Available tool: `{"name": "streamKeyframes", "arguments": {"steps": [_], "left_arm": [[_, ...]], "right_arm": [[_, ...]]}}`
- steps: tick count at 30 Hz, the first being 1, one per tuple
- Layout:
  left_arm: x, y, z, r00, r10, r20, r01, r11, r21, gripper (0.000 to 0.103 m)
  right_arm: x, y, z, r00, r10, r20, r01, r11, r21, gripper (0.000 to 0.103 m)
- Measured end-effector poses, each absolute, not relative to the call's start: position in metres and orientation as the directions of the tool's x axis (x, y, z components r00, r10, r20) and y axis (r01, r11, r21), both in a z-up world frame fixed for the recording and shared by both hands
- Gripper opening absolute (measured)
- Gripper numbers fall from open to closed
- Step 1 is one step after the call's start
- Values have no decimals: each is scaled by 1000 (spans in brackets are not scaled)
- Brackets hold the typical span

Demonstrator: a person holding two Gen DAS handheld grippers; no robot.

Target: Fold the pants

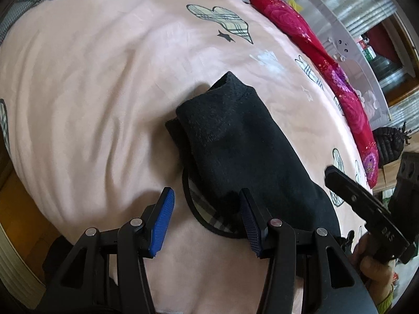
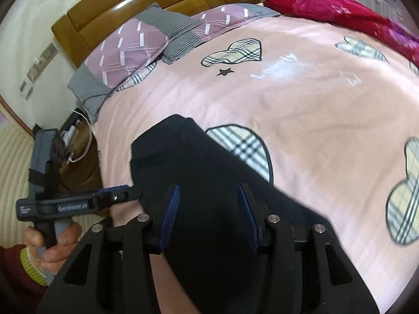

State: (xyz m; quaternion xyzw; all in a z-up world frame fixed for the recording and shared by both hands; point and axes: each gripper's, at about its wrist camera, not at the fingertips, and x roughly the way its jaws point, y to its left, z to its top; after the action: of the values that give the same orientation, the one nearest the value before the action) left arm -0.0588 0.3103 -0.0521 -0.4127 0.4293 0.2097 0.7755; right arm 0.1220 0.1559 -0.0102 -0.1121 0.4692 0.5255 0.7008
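The black pants (image 1: 235,141) lie folded into a narrow bundle on the pink bedspread (image 1: 91,91). In the left wrist view my left gripper (image 1: 207,209) is open just short of the bundle's near end; its right finger overlaps the fabric edge and only bedspread shows between the pads. My right gripper (image 2: 209,214) hovers open over the pants (image 2: 199,172), with dark cloth filling the gap and no pad pressing on it. Each gripper also shows in the other's view: the right gripper (image 1: 361,204) at the right edge, the left gripper (image 2: 125,193) at the left, held by a hand (image 2: 55,248).
A red flowered blanket (image 1: 327,60) runs along the far side of the bed. Purple and grey pillows (image 2: 131,49) lean against a wooden headboard (image 2: 110,13). A bedside stand with cables (image 2: 73,141) sits to the left of the bed edge.
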Motion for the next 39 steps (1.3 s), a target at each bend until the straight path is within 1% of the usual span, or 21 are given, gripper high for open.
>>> {"name": "streamKeyframes", "arguments": {"steps": [7, 13, 20, 21, 23, 24, 25, 26, 27, 29, 30, 32, 34, 39], "left_arm": [[-48, 325, -65, 554, -52, -831, -686, 538, -490, 52], [-42, 335, -71, 570, -58, -820, -680, 526, -511, 52], [-33, 334, -74, 562, -30, -826, -689, 535, -489, 51], [-33, 334, -74, 560, -27, -828, -691, 536, -485, 49], [-31, 333, -74, 556, -16, -831, -694, 542, -474, 48], [-30, 333, -74, 551, -7, -834, -696, 547, -465, 39], [-28, 333, -74, 548, 1, -837, -696, 556, -455, 33], [-26, 333, -74, 548, -4, -837, -692, 560, -456, 30], [-27, 333, -74, 547, -5, -837, -693, 559, -456, 28], [-27, 333, -72, 553, -5, -833, -690, 558, -461, 24], [-26, 332, -70, 553, -3, -833, -689, 561, -459, 23], [-28, 330, -64, 560, 0, -828, -683, 566, -462, 21], [-29, 325, -53, 573, 3, -819, -670, 577, -467, 20], [-29, 308, -25, 604, 22, -796, -632, 621, -463, 18]], "right_arm": [[136, 210, -21, -55, 582, -812, -888, 342, 306, 47], [146, 242, -34, -92, 551, -830, -898, 315, 309, 47], [142, 272, -49, -113, 499, -859, -932, 247, 266, 47], [143, 275, -51, -117, 499, -859, -930, 247, 270, 47], [146, 280, -55, -138, 500, -855, -924, 246, 293, 47], [147, 281, -57, -150, 502, -852, -919, 247, 308, 46], [148, 282, -58, -154, 506, -849, -916, 249, 315, 42], [147, 282, -59, -164, 512, -843, -911, 248, 329, 36], [146, 281, -58, -171, 517, -839, -909, 247, 337, 33], [143, 277, -53, -171, 533, -828, -909, 239, 342, 22], [142, 274, -51, -171, 541, -824, -909, 236, 344, 20], [142, 267, -43, -168, 562, -810, -907, 235, 350, 10], [144, 259, -36, -166, 583, -795, -900, 239, 364, 8], [147, 233, -15, -175, 646, -743, -879, 236, 413, 7]]}}
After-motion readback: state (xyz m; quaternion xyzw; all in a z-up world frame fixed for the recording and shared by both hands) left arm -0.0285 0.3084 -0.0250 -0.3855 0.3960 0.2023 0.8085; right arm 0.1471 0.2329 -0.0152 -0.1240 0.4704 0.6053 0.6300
